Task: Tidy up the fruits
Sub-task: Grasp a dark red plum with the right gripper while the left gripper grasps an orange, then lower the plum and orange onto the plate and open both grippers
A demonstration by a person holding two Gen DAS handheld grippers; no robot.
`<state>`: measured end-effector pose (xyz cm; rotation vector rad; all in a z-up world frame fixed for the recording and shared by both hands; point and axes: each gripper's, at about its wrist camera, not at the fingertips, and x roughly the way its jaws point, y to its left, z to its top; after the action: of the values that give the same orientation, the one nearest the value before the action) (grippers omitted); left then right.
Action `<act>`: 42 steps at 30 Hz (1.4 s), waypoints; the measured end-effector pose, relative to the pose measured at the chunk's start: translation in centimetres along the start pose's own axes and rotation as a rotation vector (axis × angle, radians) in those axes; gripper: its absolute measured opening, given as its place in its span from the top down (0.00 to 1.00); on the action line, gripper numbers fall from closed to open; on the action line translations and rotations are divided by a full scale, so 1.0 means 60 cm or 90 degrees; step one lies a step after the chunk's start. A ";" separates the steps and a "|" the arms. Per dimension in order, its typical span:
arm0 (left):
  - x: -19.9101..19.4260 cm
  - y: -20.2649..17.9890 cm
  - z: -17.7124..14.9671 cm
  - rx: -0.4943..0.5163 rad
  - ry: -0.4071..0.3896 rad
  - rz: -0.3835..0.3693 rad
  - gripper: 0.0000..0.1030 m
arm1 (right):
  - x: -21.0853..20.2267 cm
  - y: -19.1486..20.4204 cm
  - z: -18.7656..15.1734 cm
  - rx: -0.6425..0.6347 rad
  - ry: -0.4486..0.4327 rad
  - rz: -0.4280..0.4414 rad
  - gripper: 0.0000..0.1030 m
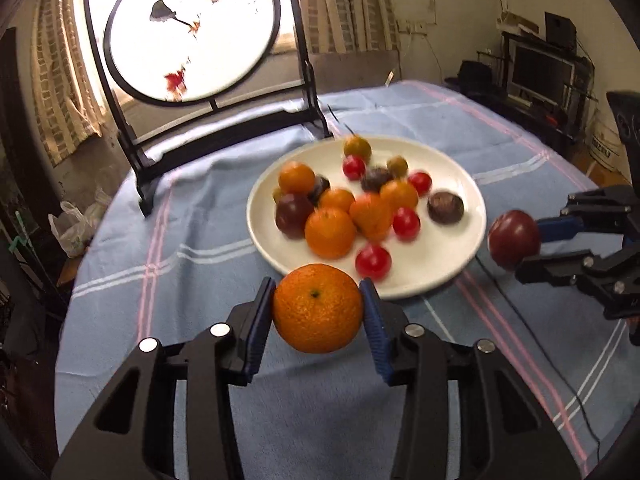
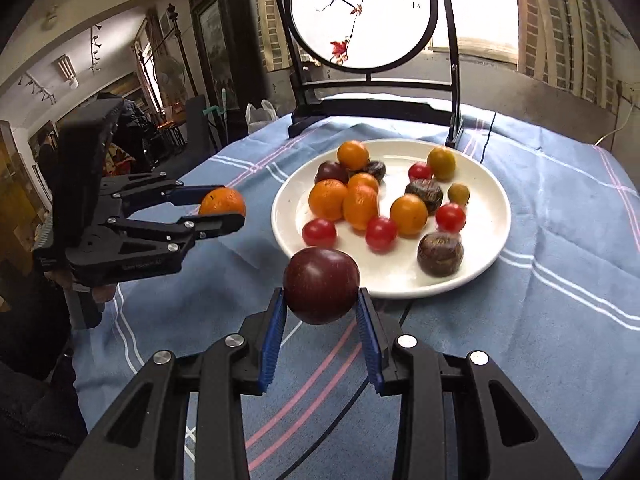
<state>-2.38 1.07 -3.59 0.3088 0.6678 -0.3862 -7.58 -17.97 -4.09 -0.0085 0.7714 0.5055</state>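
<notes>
A white plate (image 1: 448, 264) on the blue cloth holds several oranges, red cherry tomatoes and dark plums; it also shows in the right wrist view (image 2: 492, 240). My left gripper (image 1: 318, 312) is shut on an orange (image 1: 318, 308) just in front of the plate's near rim, above the cloth. It shows from the side in the right wrist view (image 2: 224, 210) with the orange (image 2: 222, 201). My right gripper (image 2: 322, 300) is shut on a dark red plum (image 2: 322, 284) near the plate's front edge. It shows in the left wrist view (image 1: 520, 246) with the plum (image 1: 514, 238), right of the plate.
A black-framed round screen with a bird painting (image 1: 192, 28) stands at the table's far side, behind the plate. A thin black cable (image 1: 540, 340) runs across the cloth on the right. The blue checked tablecloth (image 2: 560, 320) covers the table.
</notes>
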 end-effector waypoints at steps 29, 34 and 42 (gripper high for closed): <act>0.126 -0.007 0.126 -0.139 -0.024 0.076 0.58 | 0.032 -0.069 0.154 0.044 -0.135 -0.055 0.65; 0.131 -0.013 0.125 -0.129 -0.017 0.074 0.58 | 0.044 -0.069 0.154 0.041 -0.122 -0.059 0.65; 0.137 -0.015 0.123 -0.127 -0.010 0.072 0.58 | 0.062 -0.073 0.149 0.044 -0.105 -0.066 0.65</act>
<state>7.08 -4.70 -3.55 0.1528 0.6650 -0.2121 2.50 -18.53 -0.88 0.0569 0.6239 0.3752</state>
